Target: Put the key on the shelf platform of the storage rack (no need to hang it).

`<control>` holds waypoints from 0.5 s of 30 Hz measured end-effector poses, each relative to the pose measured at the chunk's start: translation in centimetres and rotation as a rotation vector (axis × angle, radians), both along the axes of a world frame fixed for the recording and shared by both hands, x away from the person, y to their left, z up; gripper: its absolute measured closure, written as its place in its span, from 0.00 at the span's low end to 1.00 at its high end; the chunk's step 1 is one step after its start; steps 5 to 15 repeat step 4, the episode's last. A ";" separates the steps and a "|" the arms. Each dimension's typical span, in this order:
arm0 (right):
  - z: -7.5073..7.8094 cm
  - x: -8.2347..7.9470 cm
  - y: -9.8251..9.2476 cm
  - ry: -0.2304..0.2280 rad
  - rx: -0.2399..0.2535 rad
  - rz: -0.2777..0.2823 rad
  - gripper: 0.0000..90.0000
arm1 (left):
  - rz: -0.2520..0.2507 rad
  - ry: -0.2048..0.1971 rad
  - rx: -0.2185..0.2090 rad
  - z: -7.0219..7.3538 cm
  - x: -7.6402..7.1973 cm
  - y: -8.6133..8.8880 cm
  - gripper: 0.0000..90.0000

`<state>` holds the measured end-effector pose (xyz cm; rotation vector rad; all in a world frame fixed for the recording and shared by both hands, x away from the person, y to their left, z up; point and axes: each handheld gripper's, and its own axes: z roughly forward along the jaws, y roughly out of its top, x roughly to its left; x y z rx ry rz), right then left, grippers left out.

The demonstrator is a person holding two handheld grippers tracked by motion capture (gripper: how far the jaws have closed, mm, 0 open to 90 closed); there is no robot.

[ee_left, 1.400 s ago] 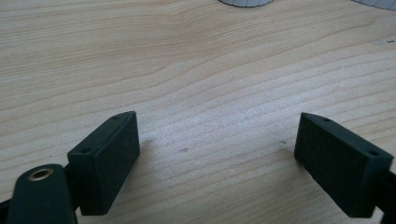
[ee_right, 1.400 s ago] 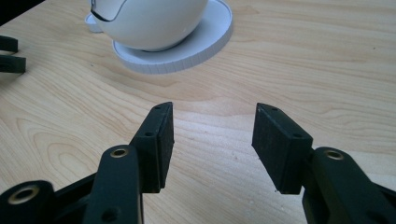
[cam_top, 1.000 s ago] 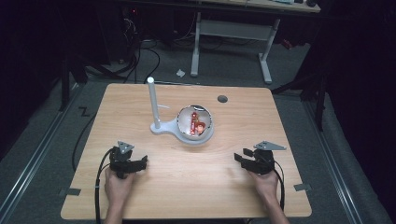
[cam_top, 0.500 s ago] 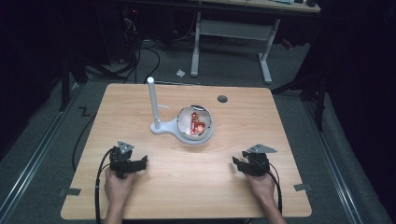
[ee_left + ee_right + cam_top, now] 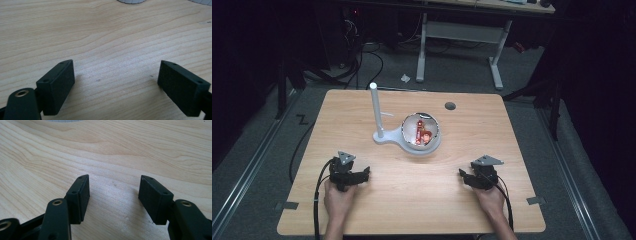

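- The right gripper [image 5: 468, 176] rests low over the near right part of the table [image 5: 512, 150]; its jaws have just been opening, stand partly apart, and have only bare wood between them, as the right gripper view shows [image 5: 113, 192].
- The left gripper [image 5: 358, 175] sits at the near left, jaws spread wide and empty [image 5: 116, 77].
- The bowl [image 5: 422, 146] stands at mid-table, well ahead of both grippers, with small red pieces [image 5: 422, 135] inside; it touches the base of a white stand with an upright post [image 5: 375, 107].
- Risk, as I judge it: the post stands just beside the bowl, so a reach from the left could knock it over.
- The right jaws may be too narrow for the bowl's rim and could push it away instead of gripping.
- A clumsy pinch could tip the bowl and spill the pieces.
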<state>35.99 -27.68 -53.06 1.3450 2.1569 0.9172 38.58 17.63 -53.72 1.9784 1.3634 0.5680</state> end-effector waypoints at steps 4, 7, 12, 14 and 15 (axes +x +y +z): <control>0.0 0.0 0.0 0.001 0.001 0.002 0.46 | 0.000 0.000 0.000 0.0 0.0 0.0 0.16; 0.0 0.0 0.0 0.001 0.001 0.002 0.46 | 0.000 0.000 0.000 0.0 0.0 0.0 0.16; 0.0 0.0 0.0 0.001 0.001 0.002 0.46 | 0.000 0.000 0.000 0.0 0.0 0.0 0.16; 0.0 0.0 0.0 0.001 0.001 0.002 0.46 | 0.000 0.000 0.000 0.0 0.0 0.0 0.16; 0.0 0.0 0.0 0.001 0.001 0.002 0.46 | 0.000 0.000 0.000 0.0 0.0 0.0 0.16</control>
